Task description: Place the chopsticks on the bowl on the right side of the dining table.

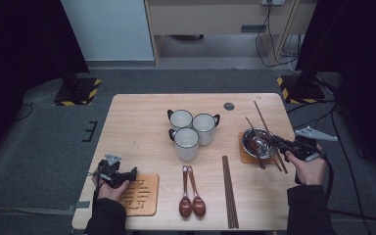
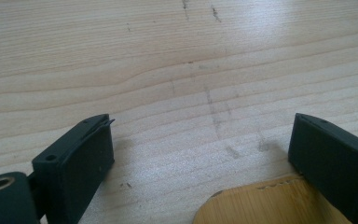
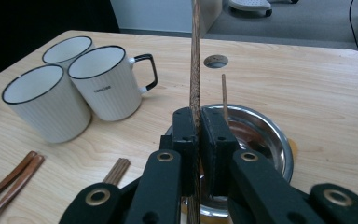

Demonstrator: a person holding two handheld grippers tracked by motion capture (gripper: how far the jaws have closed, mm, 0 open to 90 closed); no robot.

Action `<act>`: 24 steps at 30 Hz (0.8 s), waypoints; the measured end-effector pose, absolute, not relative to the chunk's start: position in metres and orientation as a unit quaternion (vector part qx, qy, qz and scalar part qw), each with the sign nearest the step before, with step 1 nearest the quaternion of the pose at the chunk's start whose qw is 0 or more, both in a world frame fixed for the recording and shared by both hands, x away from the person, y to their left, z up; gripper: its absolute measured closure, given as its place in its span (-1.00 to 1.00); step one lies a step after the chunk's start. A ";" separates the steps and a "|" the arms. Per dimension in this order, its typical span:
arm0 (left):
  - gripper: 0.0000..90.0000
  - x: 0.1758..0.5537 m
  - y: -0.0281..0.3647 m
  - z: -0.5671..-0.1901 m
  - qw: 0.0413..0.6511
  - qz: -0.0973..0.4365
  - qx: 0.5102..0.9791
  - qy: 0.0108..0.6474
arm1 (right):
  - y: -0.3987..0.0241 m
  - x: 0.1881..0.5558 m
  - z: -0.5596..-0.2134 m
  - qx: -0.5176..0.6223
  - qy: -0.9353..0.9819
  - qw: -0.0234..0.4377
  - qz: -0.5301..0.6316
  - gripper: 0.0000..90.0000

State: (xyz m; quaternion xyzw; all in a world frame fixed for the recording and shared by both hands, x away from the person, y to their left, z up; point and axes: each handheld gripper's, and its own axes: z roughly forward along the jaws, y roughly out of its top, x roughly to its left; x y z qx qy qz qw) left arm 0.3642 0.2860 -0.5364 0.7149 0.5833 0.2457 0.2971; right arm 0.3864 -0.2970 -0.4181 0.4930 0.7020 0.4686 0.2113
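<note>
My right gripper (image 1: 277,142) is shut on a dark wooden chopstick (image 3: 195,65) that runs straight up between its jaws, just over a shiny metal bowl (image 3: 265,140). A second chopstick (image 3: 224,95) leans in the bowl beside it. In the high view the bowl (image 1: 254,142) sits on a wooden coaster at the table's right side, with both chopsticks (image 1: 262,117) lying across it. My left gripper (image 1: 125,176) rests low at the table's front left, open and with nothing between its jaws (image 2: 203,126). A bamboo coaster (image 2: 261,207) lies just under its right jaw.
Three white mugs (image 1: 192,129) cluster mid-table. Two brown spoons (image 1: 191,193) and a pair of chopsticks (image 1: 229,191) lie near the front edge. The bamboo coaster (image 1: 141,194) sits at the front left. A round hole (image 1: 229,106) is in the tabletop behind the mugs.
</note>
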 end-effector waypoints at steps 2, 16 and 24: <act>-0.88 0.364 0.286 -0.536 0.297 0.246 0.715 0.583 | -0.299 0.390 -0.421 0.495 0.703 0.212 0.465 0.89; -0.88 0.364 0.286 -0.536 0.297 0.246 0.715 0.583 | -0.312 0.411 -0.433 0.508 0.702 0.211 0.452 0.89; -0.88 0.364 0.286 -0.536 0.297 0.246 0.715 0.583 | -0.315 0.421 -0.442 0.509 0.704 0.206 0.450 0.89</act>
